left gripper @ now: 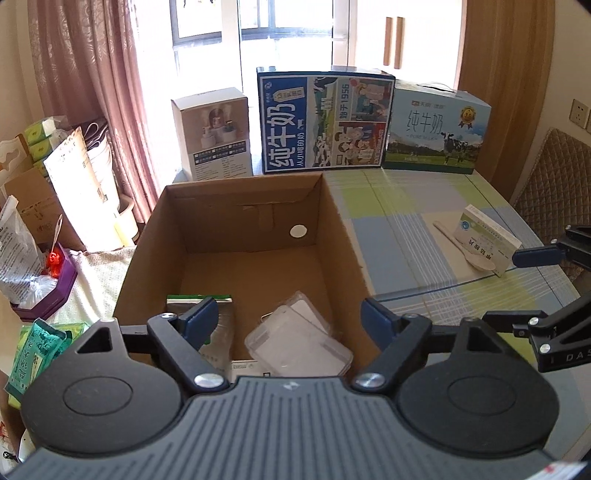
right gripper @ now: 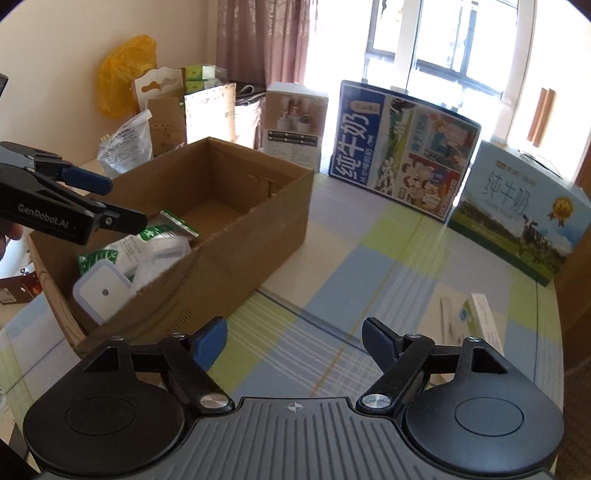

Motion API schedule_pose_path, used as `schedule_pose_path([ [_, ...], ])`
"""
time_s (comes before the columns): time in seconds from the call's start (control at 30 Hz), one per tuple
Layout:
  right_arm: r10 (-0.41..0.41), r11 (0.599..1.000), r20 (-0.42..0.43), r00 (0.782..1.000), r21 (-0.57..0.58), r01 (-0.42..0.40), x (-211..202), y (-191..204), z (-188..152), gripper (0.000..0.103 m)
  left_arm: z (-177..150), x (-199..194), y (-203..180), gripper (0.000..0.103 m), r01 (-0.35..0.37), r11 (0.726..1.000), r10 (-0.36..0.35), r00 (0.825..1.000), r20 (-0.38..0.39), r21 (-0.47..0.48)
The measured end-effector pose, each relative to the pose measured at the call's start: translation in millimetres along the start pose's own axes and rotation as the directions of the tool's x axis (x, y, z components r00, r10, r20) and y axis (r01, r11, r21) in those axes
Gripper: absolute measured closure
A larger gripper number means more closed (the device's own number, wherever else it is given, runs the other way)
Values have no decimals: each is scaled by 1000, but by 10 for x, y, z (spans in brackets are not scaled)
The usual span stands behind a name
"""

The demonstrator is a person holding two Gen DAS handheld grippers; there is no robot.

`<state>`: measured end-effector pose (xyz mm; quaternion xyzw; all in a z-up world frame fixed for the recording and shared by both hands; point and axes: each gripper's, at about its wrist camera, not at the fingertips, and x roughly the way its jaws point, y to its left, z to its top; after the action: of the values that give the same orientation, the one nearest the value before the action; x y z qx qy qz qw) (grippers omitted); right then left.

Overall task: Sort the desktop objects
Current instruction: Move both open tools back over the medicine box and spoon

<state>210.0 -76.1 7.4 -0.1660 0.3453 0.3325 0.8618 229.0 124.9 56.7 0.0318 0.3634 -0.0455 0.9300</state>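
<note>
open tongs point(right gripper: 293, 341), checked tablecloth point(right gripper: 369, 258), curtained window point(right gripper: 436, 33)

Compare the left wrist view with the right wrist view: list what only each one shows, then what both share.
Only the left wrist view shows the red figurine in a purple tray beside the table, and the round white spot on the carton's far wall.

Only the right wrist view shows the yellow plastic bag by the wall and the square white lidded container in the carton.

Both show the cardboard carton, the blue milk box, the small medicine box, and open, empty tongs: left, right.
</note>
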Motion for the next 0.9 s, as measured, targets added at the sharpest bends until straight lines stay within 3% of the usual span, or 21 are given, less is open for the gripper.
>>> schedule_pose_path([
  [0.27,-79,995,-35,996,60,81,-178,-383,-345,14,62,55,-411,16,65,997,-65,998,9,53],
  [0.47,-132,983,-55,990,123,138,-256,-656,-590,12,122,43,-801,3,146,985,-151,987,54,89],
  [0.9,-211,955,-88,974,195,225,-219,-1268,-905,12,169,471,-1710,2,267,937,-268,963,-28,227],
])
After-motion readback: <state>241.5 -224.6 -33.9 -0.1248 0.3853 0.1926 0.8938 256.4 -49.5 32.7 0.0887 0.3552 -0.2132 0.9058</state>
